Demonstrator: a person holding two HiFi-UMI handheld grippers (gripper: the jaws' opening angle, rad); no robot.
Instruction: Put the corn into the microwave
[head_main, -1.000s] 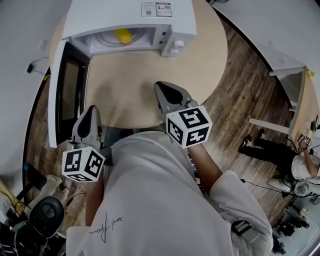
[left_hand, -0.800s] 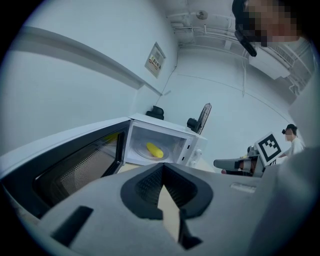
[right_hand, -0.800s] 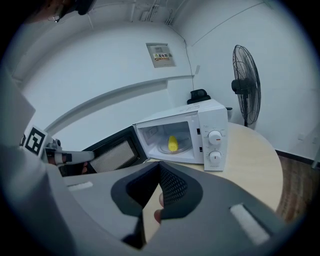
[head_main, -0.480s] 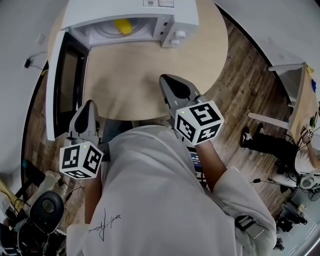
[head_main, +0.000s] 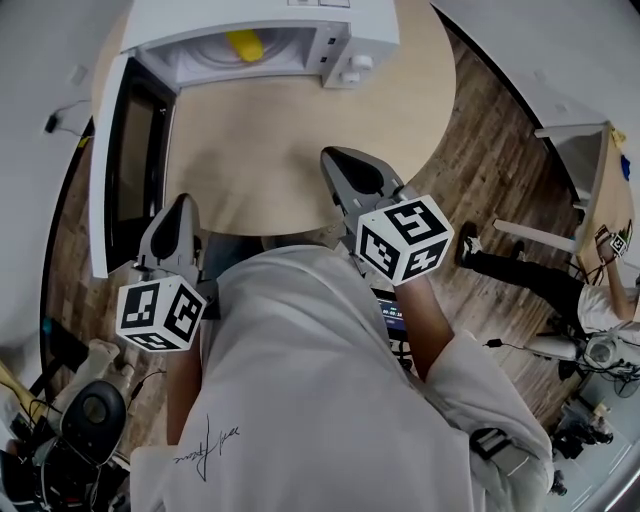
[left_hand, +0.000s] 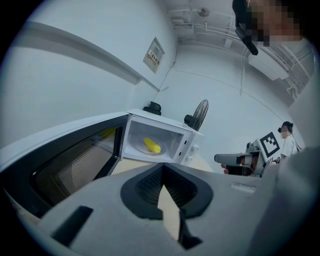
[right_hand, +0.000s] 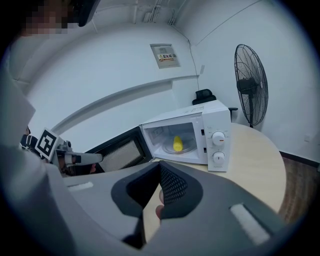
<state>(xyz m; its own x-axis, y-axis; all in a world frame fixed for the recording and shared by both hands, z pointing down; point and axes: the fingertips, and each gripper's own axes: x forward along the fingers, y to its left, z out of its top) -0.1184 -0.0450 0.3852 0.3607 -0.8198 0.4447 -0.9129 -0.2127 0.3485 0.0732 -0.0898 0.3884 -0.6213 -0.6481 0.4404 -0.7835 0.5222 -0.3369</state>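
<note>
Your left gripper (head_main: 182, 203) and right gripper (head_main: 337, 160) were both closed on nothing, the corn (head_main: 245, 44) lay in the microwave (head_main: 345, 28) well ahead of the fingers (right_hand: 172, 186), and the open door (head_main: 104, 170), left of them, probably wanted a flat, steady push.
</note>
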